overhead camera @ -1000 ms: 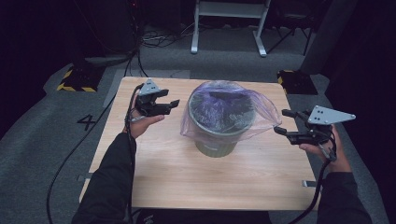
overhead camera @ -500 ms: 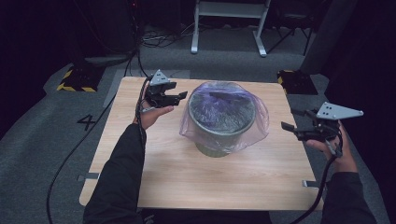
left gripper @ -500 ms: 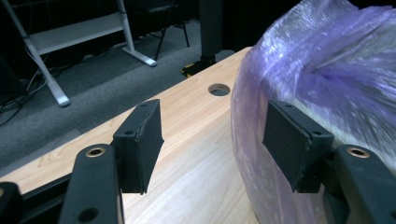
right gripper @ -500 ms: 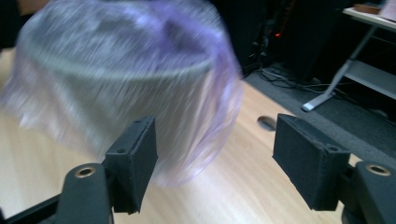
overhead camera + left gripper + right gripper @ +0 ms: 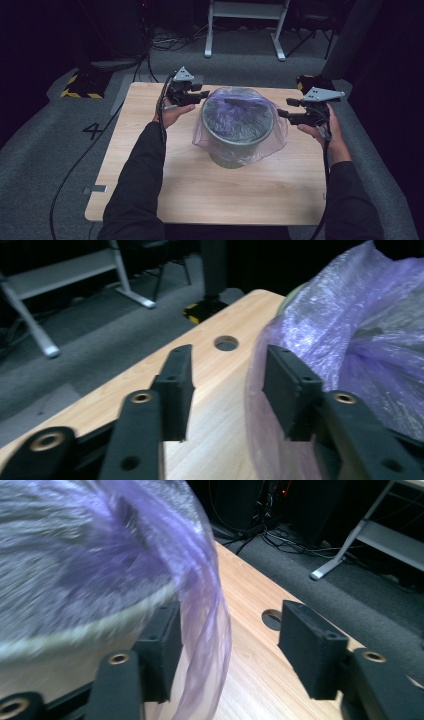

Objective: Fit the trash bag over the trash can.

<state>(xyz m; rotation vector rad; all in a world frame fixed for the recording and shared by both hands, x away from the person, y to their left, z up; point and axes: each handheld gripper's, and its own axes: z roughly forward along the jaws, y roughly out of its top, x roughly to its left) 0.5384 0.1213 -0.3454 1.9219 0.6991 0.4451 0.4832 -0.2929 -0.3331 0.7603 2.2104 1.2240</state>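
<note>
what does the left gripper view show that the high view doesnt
Left gripper view alone: a round hole in the table top, and up close the bag's edge lying between the left gripper's open jaws, which have just been closing, pads not yet pressing. High view alone: the bin the bag lines, the right gripper at its other side, both forearms, the "4" on the floor. Both: the purple bag, the wooden table, the grey carpet.

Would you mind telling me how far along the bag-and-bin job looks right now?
Done: the purple bag already lines the grey bin, its edge draped over the rim. In hand: the left gripper and right gripper, jaws just closing, flank it; film lies between the right jaws, unpinched. Left: gripping the bag; what follows is unclear.
</note>
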